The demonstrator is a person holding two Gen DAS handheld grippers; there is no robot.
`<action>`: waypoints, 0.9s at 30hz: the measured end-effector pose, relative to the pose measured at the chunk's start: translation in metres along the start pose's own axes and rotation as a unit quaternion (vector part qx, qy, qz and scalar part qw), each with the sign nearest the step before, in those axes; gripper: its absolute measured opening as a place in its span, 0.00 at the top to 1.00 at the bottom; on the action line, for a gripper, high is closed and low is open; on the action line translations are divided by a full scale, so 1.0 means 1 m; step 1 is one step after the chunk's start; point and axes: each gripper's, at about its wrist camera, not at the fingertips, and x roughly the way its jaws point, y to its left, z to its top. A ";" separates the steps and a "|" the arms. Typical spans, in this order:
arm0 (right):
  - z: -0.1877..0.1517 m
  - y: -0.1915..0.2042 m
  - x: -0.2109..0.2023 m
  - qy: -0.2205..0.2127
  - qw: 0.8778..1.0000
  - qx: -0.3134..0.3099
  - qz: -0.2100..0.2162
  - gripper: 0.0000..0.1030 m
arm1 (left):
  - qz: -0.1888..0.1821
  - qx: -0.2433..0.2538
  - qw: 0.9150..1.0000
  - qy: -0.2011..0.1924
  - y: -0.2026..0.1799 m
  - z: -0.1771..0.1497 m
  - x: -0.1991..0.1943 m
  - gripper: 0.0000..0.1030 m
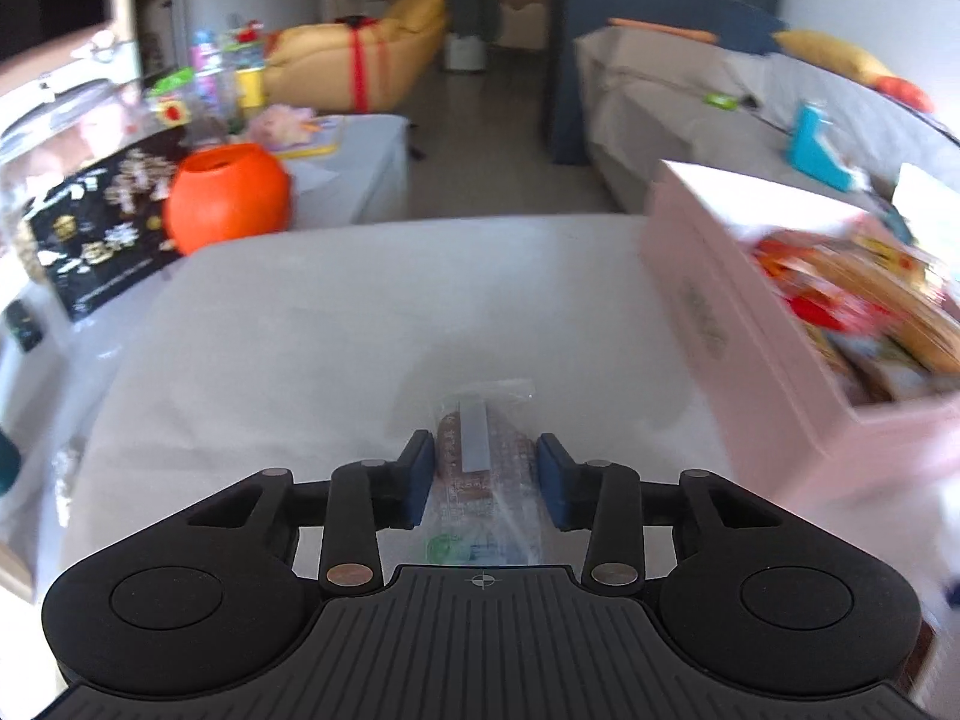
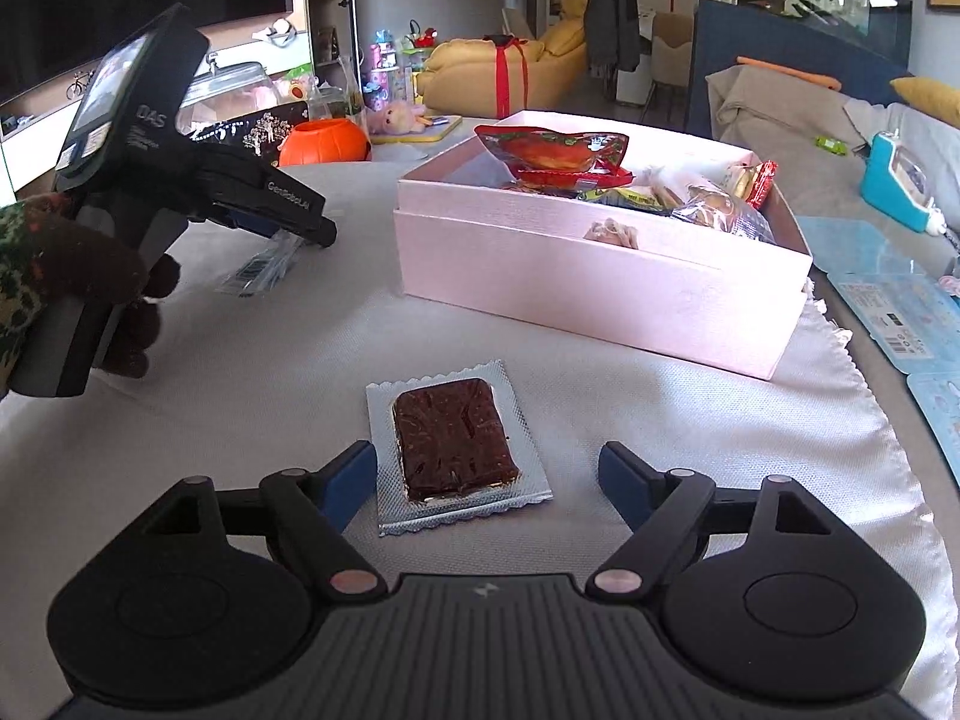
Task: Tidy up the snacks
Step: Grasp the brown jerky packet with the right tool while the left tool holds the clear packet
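Note:
A clear packet with a brown snack lies flat on the white cloth between the blue pads of my left gripper; the pads stand just off its sides, open. The right wrist view shows that gripper at the left in a gloved hand, with the clear packet under its tips. My right gripper is open wide, its fingers on either side of a dark brown bar in a silver wrapper on the cloth. The pink box behind it holds several wrapped snacks; in the left wrist view the pink box is blurred at the right.
An orange pumpkin bucket and a black printed pack stand at the table's far left. Light blue cards lie beyond the cloth's frilled right edge. A blue toy sits on the grey sofa.

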 end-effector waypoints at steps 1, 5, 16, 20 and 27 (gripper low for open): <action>0.000 0.000 0.000 0.000 1.000 0.000 0.000 0.21 | -0.008 0.012 1.000 0.000 -0.004 -0.006 -0.006 0.60; 0.001 -0.002 0.000 -0.001 1.000 0.006 0.008 0.21 | -0.055 0.061 0.997 0.012 -0.027 -0.040 -0.043 0.60; 0.017 0.003 0.007 0.018 0.998 -0.052 0.032 0.44 | -0.103 0.118 0.987 0.030 -0.055 -0.092 -0.097 0.60; 0.022 -0.001 -0.004 0.027 0.998 -0.050 0.035 0.77 | -0.105 0.109 0.988 0.033 -0.055 -0.092 -0.097 0.60; 0.030 -0.027 -0.042 0.010 0.999 -0.033 0.032 0.91 | -0.111 0.102 0.988 0.031 -0.058 -0.089 -0.094 0.60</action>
